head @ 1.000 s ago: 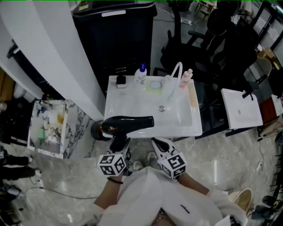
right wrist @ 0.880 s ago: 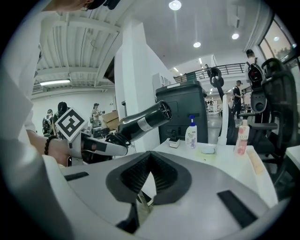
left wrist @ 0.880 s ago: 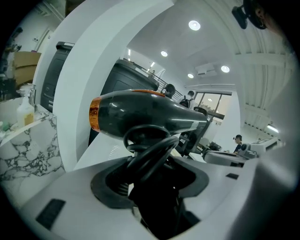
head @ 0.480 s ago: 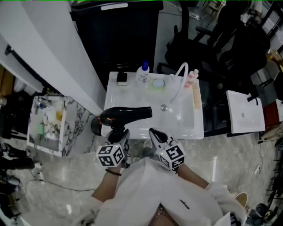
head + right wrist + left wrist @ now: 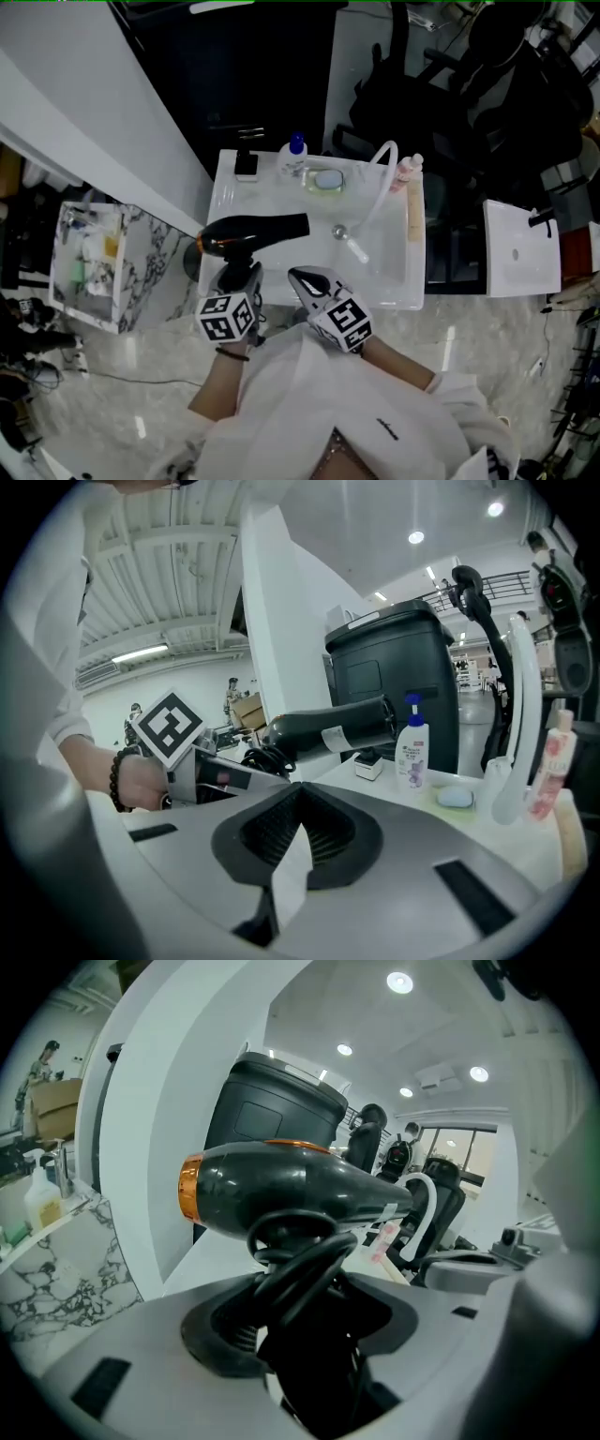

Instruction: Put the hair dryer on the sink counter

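Observation:
The black hair dryer (image 5: 253,234) with an orange rear ring lies level over the front left part of the white sink counter (image 5: 225,192), nozzle pointing right. My left gripper (image 5: 237,279) is shut on its handle and the looped cord from below. The left gripper view shows the dryer (image 5: 281,1190) just beyond that gripper (image 5: 302,1283), with the cord loops between the jaws. My right gripper (image 5: 307,281) hangs beside it over the counter's front edge, shut with nothing in it. In the right gripper view, that gripper (image 5: 295,797) faces the dryer (image 5: 328,728) and the left gripper (image 5: 220,775).
At the counter's back stand a small black item (image 5: 246,164), a pump bottle (image 5: 295,155), a soap dish (image 5: 323,180), a curved white faucet (image 5: 380,178) and a pink tube (image 5: 401,173). A black bin (image 5: 253,75) stands behind. A marble shelf (image 5: 94,262) is at the left.
Both grippers and the hair dryer have moved forward, from the counter's front edge to over its front left part. The grip has not changed.

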`<state>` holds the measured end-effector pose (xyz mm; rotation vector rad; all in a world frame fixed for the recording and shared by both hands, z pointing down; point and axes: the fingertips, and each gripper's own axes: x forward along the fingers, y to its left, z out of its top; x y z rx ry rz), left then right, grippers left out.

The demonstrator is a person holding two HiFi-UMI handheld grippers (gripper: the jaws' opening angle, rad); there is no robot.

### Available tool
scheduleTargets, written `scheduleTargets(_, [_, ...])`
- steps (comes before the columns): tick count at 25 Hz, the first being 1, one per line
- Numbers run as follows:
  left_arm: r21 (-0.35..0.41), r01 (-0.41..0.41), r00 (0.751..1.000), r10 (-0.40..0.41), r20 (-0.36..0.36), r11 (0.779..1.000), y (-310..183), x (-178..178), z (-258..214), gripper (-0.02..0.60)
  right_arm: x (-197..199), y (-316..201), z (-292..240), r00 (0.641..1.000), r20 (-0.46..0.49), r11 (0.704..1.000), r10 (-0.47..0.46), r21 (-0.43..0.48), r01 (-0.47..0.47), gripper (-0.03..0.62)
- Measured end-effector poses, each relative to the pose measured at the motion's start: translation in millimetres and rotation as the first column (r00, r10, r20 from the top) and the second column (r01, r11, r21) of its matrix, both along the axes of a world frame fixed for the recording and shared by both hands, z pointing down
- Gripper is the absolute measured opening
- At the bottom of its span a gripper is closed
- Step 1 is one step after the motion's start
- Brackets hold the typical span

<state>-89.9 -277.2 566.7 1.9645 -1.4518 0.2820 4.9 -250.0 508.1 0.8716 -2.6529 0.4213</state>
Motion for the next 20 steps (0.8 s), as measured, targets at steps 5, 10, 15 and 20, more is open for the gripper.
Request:
scheduleTargets(5, [-0.002,0.034,0.999,-0.034,0.023,0.999,-21.3,5.5,7.8,0.253,8.9,-18.7,7.2,1.000,0.009,1.000,-0.017,-0.012,0.017,0.017])
scheduleTargets(10, [-0.036,0.030,0.998,-0.028,0.050,0.999,-35.0,4.2,22.6,0.253,3.2,-28.4,17.2,1.000,0.007,0.999,-0.025,-0.039,0.025,0.017])
scheduleTargets(15, [-0.066,0.009,0.998,-0.005,0.066,0.998,-49.7,2.4,36.6,0.253,-12.0,-41.3,30.2,1.000,0.006,0.997,-0.013,-0.073,0.014,0.017])
scheduleTargets(20, [-0.097,-0.010,0.996,0.018,0.082,0.995,-64.2,-2.7,56.6,0.253,-28.4,-59.3,49.9,1.000,-0.015,0.996,-0.001,-0.092,-0.001,0.017])
